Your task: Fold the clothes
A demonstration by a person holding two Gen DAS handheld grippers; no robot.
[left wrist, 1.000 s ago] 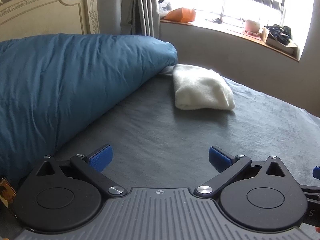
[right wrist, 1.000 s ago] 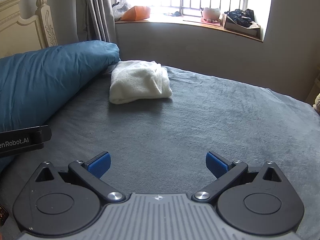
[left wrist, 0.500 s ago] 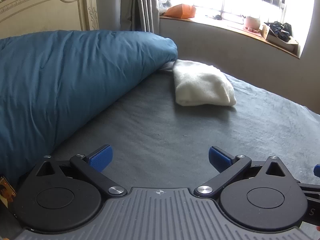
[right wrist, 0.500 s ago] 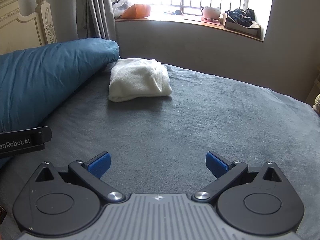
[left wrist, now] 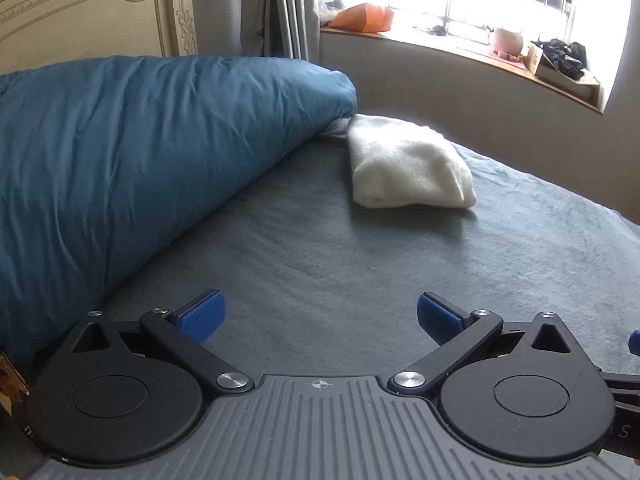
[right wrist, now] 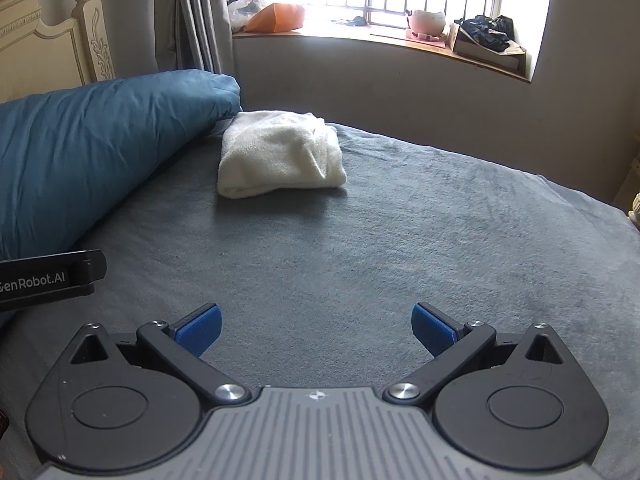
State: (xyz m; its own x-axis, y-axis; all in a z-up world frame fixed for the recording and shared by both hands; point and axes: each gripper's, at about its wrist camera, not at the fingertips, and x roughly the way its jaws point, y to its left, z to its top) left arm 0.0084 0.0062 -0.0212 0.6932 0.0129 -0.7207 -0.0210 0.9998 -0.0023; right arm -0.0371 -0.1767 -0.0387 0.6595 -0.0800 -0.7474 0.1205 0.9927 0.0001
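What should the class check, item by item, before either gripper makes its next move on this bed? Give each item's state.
1. Left gripper open and holding nothing: ok.
2. Right gripper open and holding nothing: ok.
3. White garment already folded into a compact bundle: ok.
4. Bundle lying free on the grey sheet: its far end sits against the blue duvet; pinned or not, cannot tell.
5. Another garment waiting to be folded: none in either view, not ok.
6. Path between grippers and bundle unobstructed: ok.

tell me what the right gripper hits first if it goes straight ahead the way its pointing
Probably the grey bedsheet: the open right gripper points across bare bed, with the folded white garment further ahead and slightly left. Depth is uncertain.
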